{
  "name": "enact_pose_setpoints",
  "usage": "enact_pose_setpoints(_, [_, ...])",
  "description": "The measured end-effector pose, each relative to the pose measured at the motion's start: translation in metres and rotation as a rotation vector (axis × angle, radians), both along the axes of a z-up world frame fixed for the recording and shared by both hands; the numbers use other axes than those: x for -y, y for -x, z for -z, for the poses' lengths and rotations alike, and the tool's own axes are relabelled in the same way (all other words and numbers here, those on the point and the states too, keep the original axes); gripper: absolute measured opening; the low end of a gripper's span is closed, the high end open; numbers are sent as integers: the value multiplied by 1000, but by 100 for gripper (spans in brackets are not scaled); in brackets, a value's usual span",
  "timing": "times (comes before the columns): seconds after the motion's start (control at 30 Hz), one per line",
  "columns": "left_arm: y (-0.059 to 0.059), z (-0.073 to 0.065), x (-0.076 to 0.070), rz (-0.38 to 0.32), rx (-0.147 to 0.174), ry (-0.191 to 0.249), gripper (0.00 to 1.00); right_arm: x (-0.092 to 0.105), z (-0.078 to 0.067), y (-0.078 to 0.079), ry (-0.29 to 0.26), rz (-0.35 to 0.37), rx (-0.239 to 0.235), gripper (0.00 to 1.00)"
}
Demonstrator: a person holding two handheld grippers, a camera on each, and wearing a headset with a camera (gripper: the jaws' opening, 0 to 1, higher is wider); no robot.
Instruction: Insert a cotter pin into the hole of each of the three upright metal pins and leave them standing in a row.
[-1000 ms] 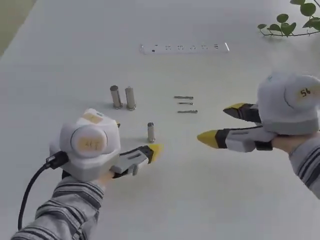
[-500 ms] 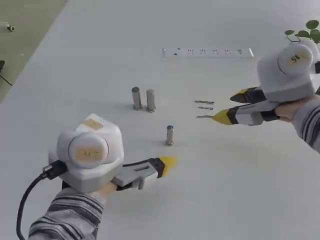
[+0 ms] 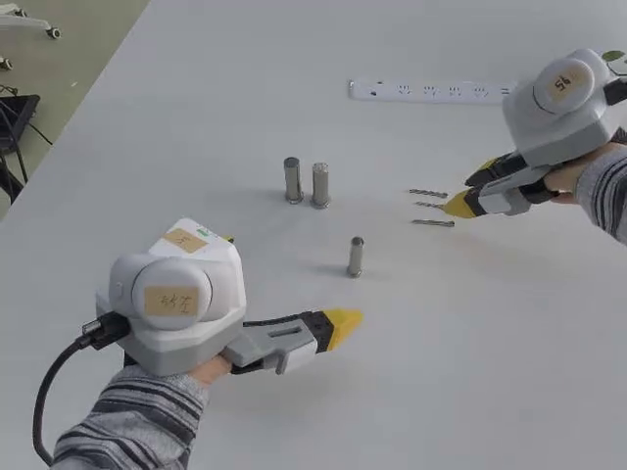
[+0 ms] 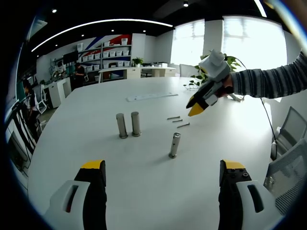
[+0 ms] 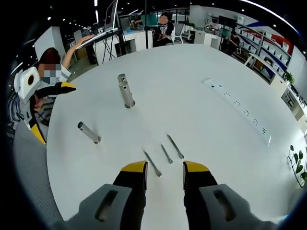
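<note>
White tabletop (image 3: pixel 196 117) runs broad and bare under us, with a long white power strip (image 3: pixel 431 91) lying across its far part; we place everything from that strip. Farthest from the strip on our side hangs the left gripper (image 4: pixel 163 165), its yellow-tipped jaws spread wide and empty. The right gripper (image 5: pixel 165 167) hovers much closer to the strip, jaws parted with nothing between them.

Two short grey metal pins (image 3: pixel 307 182) stand side by side off the strip's left end, toward us. A third grey metal pin (image 3: pixel 356 257) stands alone, farther from the strip. All three have their long axes vertical.

Three thin cotter pins (image 3: pixel 430 206) lie flat on our side of the strip, parallel, lengthwise along it, just at the right gripper's tips.

We judge nothing done: no cotter pin inserted, no row formed.
</note>
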State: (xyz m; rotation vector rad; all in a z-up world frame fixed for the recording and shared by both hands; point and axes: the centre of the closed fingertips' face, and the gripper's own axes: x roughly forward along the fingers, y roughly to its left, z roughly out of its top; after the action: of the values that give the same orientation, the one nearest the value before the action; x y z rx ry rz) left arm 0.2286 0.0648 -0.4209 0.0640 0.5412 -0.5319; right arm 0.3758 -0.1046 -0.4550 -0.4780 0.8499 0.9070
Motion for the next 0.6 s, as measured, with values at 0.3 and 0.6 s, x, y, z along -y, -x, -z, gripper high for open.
enact_pose_setpoints(0.3, [-1,0,-4,-10,-4,4,97,-10,23,-12,95,-126,-2,14])
enact_pose_setpoints(0.6, [-2,1,-7,-10,-10,2,94,-11,40,-6,179,-207,-24,9])
